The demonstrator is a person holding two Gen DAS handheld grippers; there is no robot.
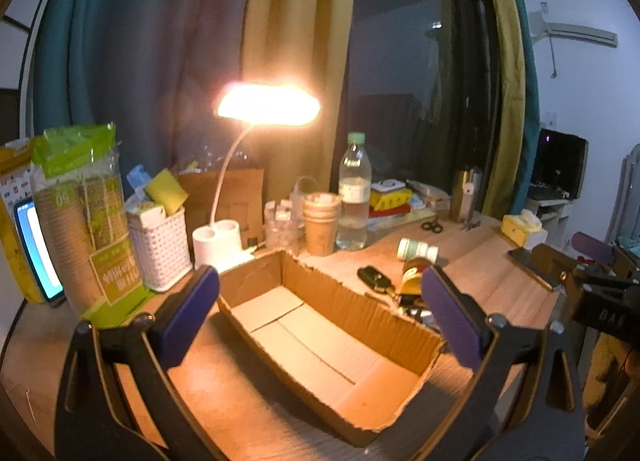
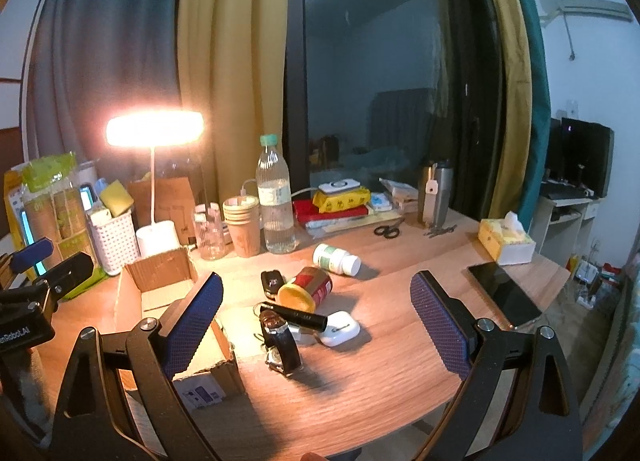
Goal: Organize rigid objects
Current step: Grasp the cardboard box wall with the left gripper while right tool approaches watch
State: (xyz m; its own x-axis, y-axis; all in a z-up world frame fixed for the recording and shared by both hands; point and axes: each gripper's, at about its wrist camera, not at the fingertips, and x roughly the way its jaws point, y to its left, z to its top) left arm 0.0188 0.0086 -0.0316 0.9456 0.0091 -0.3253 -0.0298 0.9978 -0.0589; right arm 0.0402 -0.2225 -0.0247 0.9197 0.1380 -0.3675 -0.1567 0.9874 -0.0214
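Note:
An open, empty cardboard box (image 1: 320,349) lies on the wooden desk, right in front of my left gripper (image 1: 320,281), which is open and holds nothing. My right gripper (image 2: 316,289) is also open, hovering over a cluster of small items right of the box (image 2: 160,281). The cluster holds a red can with a yellow lid (image 2: 306,288), a white pill bottle (image 2: 335,259), a car key (image 2: 272,281), a black cylinder (image 2: 296,316), a wristwatch (image 2: 280,341) and a white earbud case (image 2: 339,328). The can (image 1: 414,273) and pill bottle (image 1: 416,249) also show beyond the box.
A lit desk lamp (image 2: 156,129), white basket (image 2: 112,237), stacked paper cups (image 2: 243,225), water bottle (image 2: 275,205) and books line the back of the desk. Scissors (image 2: 387,231), a tissue box (image 2: 506,243) and a phone (image 2: 504,293) lie to the right, near the desk edge.

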